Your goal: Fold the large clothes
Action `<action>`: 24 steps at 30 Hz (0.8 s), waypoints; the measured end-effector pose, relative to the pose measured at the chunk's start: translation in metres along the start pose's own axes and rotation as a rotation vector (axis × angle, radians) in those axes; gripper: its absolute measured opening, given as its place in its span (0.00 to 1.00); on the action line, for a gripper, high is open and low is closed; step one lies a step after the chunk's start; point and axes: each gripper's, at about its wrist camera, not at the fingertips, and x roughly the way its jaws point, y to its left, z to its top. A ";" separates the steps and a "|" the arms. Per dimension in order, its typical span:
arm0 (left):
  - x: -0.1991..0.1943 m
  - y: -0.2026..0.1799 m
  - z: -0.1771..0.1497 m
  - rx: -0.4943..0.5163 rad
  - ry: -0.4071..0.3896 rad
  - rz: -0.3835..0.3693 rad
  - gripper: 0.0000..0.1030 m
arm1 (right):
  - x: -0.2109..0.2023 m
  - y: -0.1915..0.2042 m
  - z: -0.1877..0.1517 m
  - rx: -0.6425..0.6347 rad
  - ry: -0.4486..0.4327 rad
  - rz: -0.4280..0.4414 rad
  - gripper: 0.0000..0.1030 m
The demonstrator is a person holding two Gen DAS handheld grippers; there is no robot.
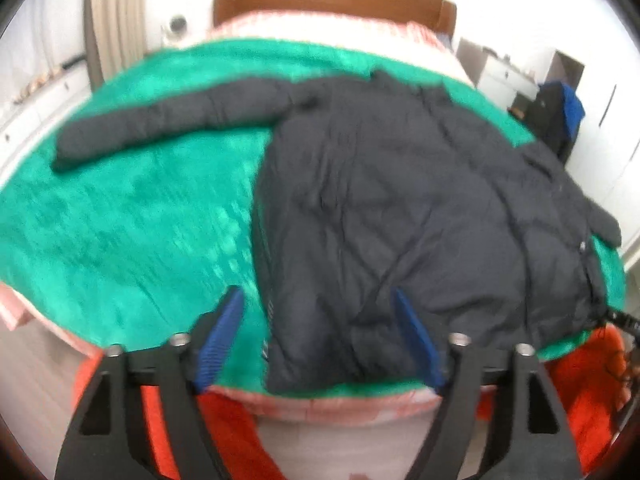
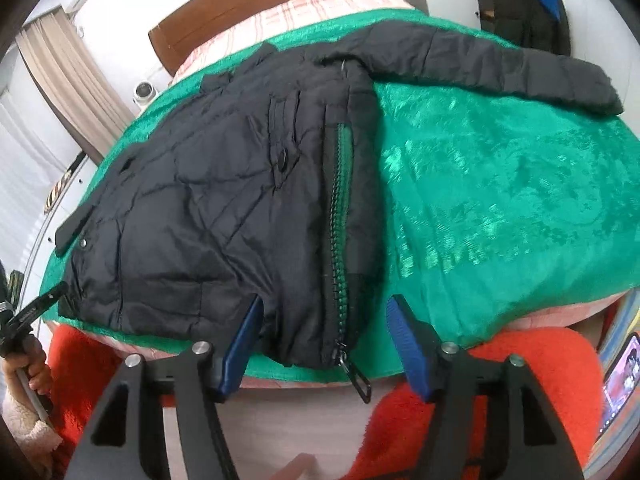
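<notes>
A black quilted jacket (image 1: 400, 220) lies flat on a green blanket (image 1: 120, 220) on the bed. In the left wrist view one sleeve (image 1: 160, 124) stretches out to the left. My left gripper (image 1: 316, 294) hangs open over the hem's left corner, and its blue pads (image 1: 224, 332) touch nothing. In the right wrist view the jacket (image 2: 220, 200) shows its zipper (image 2: 340, 220) and the other sleeve (image 2: 500, 68) reaching right. My right gripper (image 2: 325, 300) stands open above the zippered hem corner, clear of the cloth. The zipper pull (image 2: 358, 380) dangles over the bed edge.
The green blanket (image 2: 500, 200) covers a bed with a brown headboard (image 2: 248, 0). A dark coat (image 2: 520, 4) hangs at the back right. The person's orange clothing (image 2: 460, 380) fills the near edge. A hand (image 2: 36, 364) holds the left gripper. A lit phone (image 2: 620, 376) lies at right.
</notes>
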 end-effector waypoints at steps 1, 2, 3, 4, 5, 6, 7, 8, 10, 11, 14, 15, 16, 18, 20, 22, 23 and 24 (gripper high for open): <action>-0.008 -0.001 0.005 0.006 -0.042 0.027 0.89 | -0.008 -0.004 0.004 0.006 -0.027 0.013 0.62; -0.010 -0.003 0.009 0.011 -0.069 0.049 0.93 | -0.014 -0.008 0.008 0.009 -0.052 0.021 0.62; -0.016 -0.003 0.015 0.017 -0.113 0.090 0.93 | -0.024 -0.017 0.019 0.020 -0.093 0.023 0.62; -0.020 -0.003 0.020 0.020 -0.151 0.131 0.94 | -0.032 -0.028 0.030 0.039 -0.123 0.024 0.62; -0.023 0.000 0.023 0.015 -0.177 0.160 0.94 | -0.038 -0.041 0.041 0.066 -0.149 0.028 0.62; -0.025 0.003 0.026 0.004 -0.193 0.178 0.94 | -0.044 -0.059 0.054 0.111 -0.179 0.036 0.62; -0.027 0.007 0.026 -0.014 -0.206 0.190 0.94 | -0.052 -0.088 0.071 0.188 -0.228 0.052 0.62; -0.027 0.011 0.028 -0.040 -0.217 0.200 0.94 | -0.056 -0.110 0.082 0.245 -0.264 0.061 0.62; -0.026 0.022 0.026 -0.101 -0.224 0.215 0.94 | -0.060 -0.176 0.100 0.430 -0.347 0.063 0.63; -0.024 0.027 0.025 -0.127 -0.222 0.223 0.94 | -0.060 -0.203 0.103 0.512 -0.366 0.052 0.63; -0.012 0.037 0.016 -0.160 -0.188 0.261 0.94 | -0.044 -0.275 0.109 0.723 -0.378 0.047 0.63; -0.008 0.040 0.013 -0.160 -0.175 0.277 0.94 | -0.037 -0.291 0.113 0.752 -0.374 0.061 0.63; -0.005 0.042 0.011 -0.157 -0.165 0.291 0.94 | -0.027 -0.306 0.119 0.778 -0.366 0.100 0.63; 0.003 0.044 0.007 -0.154 -0.149 0.327 0.94 | -0.012 -0.325 0.127 0.831 -0.372 0.152 0.63; 0.008 0.047 0.005 -0.157 -0.140 0.354 0.94 | 0.007 -0.343 0.135 0.905 -0.369 0.170 0.63; 0.013 0.049 0.002 -0.163 -0.126 0.370 0.94 | 0.023 -0.357 0.143 0.969 -0.388 0.141 0.51; 0.016 0.051 0.001 -0.164 -0.119 0.377 0.94 | 0.026 -0.361 0.146 0.986 -0.401 0.125 0.41; 0.018 0.052 0.000 -0.163 -0.110 0.389 0.94 | 0.026 -0.364 0.148 0.988 -0.402 0.109 0.20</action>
